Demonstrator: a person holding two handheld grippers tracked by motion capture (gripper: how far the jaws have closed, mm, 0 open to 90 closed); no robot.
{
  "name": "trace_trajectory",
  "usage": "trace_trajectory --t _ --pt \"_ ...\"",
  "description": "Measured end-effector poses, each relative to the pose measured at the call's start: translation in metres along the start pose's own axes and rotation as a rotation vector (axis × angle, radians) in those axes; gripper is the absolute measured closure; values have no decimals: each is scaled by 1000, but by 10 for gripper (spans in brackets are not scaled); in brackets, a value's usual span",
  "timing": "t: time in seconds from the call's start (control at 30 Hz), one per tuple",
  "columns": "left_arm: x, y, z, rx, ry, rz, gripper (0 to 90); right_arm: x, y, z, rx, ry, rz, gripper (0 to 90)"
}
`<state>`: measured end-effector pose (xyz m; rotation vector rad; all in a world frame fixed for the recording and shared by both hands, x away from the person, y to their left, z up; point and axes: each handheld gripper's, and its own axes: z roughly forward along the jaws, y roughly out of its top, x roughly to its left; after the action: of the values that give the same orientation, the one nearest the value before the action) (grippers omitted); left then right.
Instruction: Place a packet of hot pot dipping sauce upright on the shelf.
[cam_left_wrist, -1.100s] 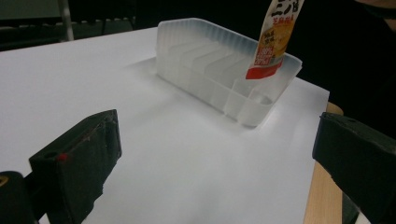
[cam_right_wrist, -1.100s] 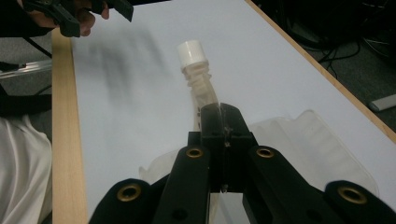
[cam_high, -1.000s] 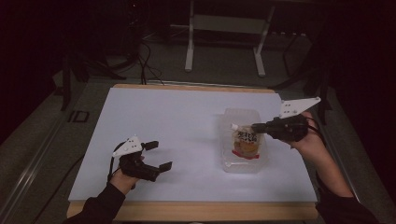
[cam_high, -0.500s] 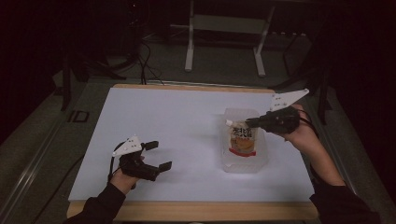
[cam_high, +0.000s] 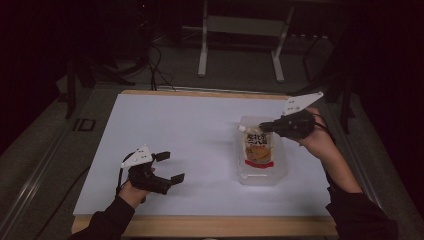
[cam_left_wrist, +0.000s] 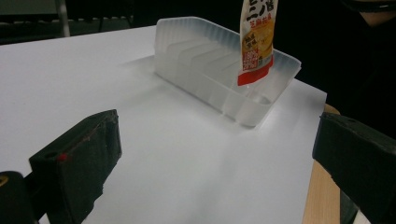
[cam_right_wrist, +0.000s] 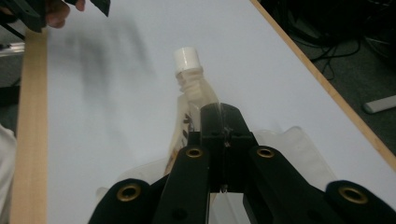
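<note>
The left claw rests at the near left of the counter, held in the person's left hand, and its jaws stand apart with nothing between them. In the left gripper view the two black jaws rise from the bottom corners with bare white counter surface between them. A grey three-cornered plate sits on top of this claw. To the right, at the middle right of the counter, stands a clear plastic rack with a row of ribbed slots; its long side runs from near to far. A spouted pouch with a white cap and orange and red print is positioned over the rack. In the left gripper view the bottom edge of the pouch is seen inside the rack, at the slot closest to one end wall, and the pouch hangs nearly upright there. The right claw reaches in from the right, held in the person's right hand, and its jaws are clamped together on the upper part of the pouch, just below the spout. In the right gripper view the closed jaws pinch the pouch neck, with the cap projecting beyond the jaw tips toward the left claw on the far side of the counter. A second grey plate tops the right claw.
</note>
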<state>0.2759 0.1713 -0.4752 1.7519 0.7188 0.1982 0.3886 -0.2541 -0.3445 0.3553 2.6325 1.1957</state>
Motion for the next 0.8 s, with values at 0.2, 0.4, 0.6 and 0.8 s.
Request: trace_trajectory --t 0.2,0.4,0.6,0.8 --pt "0 -1 0 5 -5 0 16 -4 3 -1 -10 -11 0 898" --pt "0 -1 1 3 -7 -4 16 -3 0 7 3 11 -8 898" --pt "-1 -2 1 1 -10 -3 16 -1 -9 10 -31 31 15 898" --pt "-1 -3 2 4 -9 2 16 7 -34 16 -58 59 52 897"
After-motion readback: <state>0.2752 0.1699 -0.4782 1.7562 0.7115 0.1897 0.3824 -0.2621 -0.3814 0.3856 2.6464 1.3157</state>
